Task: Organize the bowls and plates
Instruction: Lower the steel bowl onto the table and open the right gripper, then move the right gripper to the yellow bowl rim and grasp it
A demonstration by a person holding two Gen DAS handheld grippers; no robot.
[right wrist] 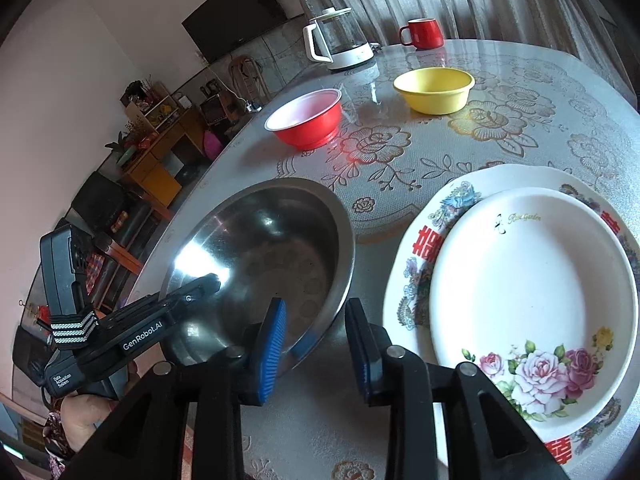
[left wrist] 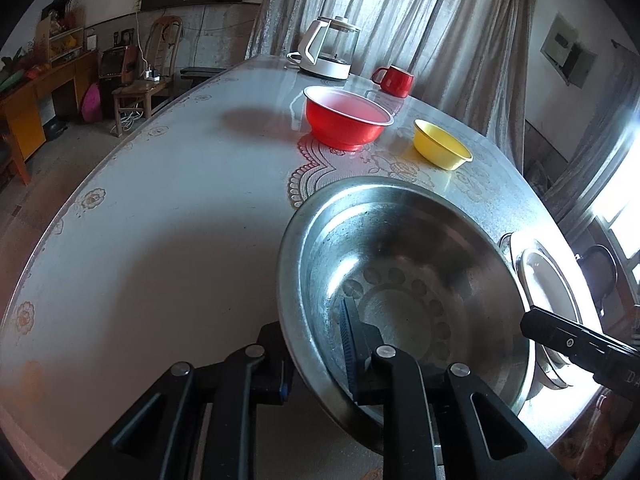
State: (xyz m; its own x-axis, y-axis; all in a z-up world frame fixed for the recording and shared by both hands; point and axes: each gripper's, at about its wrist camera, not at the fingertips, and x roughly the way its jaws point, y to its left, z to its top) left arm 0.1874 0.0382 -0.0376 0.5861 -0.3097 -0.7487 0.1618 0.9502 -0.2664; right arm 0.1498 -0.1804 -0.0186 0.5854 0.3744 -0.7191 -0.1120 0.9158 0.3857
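Observation:
My left gripper (left wrist: 316,348) is shut on the near rim of a large steel bowl (left wrist: 404,280), one finger inside, one outside; it also shows in the right wrist view (right wrist: 200,288), where the steel bowl (right wrist: 276,252) sits tilted. My right gripper (right wrist: 316,344) is open, its jaws astride the bowl's near rim without closing on it. A white floral plate (right wrist: 532,300) lies stacked on a larger patterned plate (right wrist: 428,240) to the right; both show in the left wrist view (left wrist: 548,280). A red bowl (left wrist: 346,118) (right wrist: 306,120) and a yellow bowl (left wrist: 440,144) (right wrist: 434,88) stand farther back.
A glass kettle (left wrist: 330,50) (right wrist: 340,40) and a red mug (left wrist: 394,80) (right wrist: 424,32) stand at the table's far edge. The round table (left wrist: 160,220) has a floral cover. Chairs and cabinets (left wrist: 40,92) stand beyond its left edge.

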